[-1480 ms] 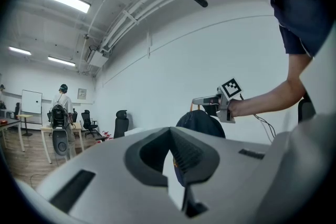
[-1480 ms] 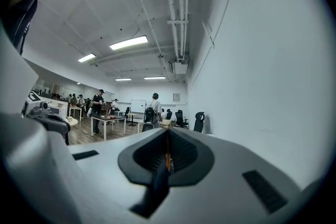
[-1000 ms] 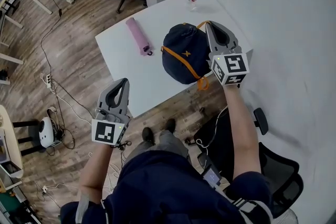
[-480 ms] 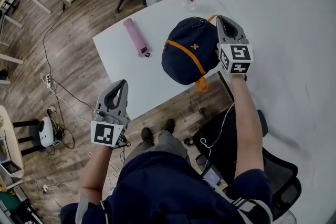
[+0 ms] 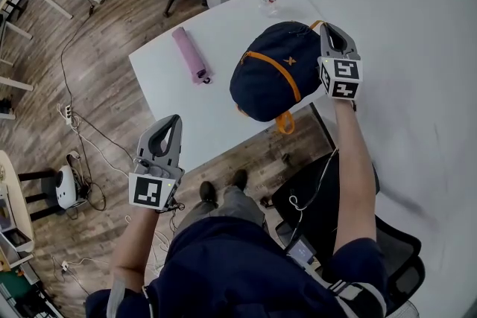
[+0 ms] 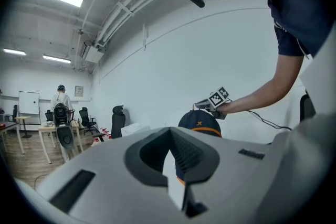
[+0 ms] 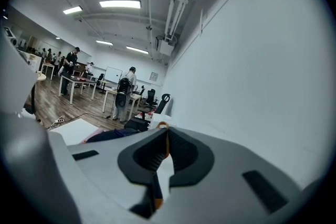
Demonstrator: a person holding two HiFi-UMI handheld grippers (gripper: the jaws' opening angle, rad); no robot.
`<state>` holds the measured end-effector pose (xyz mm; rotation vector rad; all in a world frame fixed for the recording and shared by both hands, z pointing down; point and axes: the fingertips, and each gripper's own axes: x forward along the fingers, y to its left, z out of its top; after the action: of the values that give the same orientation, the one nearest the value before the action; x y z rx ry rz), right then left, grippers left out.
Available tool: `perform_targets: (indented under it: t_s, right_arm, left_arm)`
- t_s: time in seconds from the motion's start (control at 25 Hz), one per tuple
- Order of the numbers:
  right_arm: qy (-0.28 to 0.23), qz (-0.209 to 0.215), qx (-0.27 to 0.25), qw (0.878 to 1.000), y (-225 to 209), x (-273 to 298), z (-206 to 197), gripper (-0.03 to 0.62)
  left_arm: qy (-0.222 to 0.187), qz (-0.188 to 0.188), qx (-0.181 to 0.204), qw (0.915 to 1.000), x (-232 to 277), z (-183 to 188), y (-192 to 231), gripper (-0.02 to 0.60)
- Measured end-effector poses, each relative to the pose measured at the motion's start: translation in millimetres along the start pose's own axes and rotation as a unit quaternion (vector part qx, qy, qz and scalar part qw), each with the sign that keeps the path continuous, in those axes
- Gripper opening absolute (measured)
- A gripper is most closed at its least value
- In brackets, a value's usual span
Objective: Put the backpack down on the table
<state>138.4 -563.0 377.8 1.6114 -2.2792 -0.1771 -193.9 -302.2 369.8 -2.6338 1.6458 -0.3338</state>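
while pinched by orange strap (image 7: pixel 166 143) in closed right gripper (image 5: pixel 332 30), backpack (image 5: pixel 268 86) over table (image 5: pixel 179 100) 4 o'clock corner, overhanging near edge. bare top toward 8 o'clock. left gripper (image 5: pixel 172 121) closed, empty, off 7 o'clock edge.

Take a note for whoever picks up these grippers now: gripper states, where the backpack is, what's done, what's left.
Left gripper: shut, empty, off the table's near edge.
Right gripper: shut on the backpack's orange handle.
Backpack: over the table's near right corner; whether it rests there is unclear.
Done: backpack is at the table.
Left: set it down, let go.
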Motion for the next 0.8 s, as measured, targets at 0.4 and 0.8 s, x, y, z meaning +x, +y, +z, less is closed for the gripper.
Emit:
perform_targets:
  t_s: [0.4, 0.8]
  right_arm:
    - [0.043, -0.025, 0.008, 0.999, -33, 22, -51, -0.003]
    - [0.067, -0.025, 0.023, 0.997, -36, 33, -100, -0.003]
  left_arm:
    - [-0.024, 0.002, -0.023, 0.9994, 18, 4, -6, 0.005]
    - [-0.004, -0.005, -0.006, 1.0000, 33, -4, -12, 0.005]
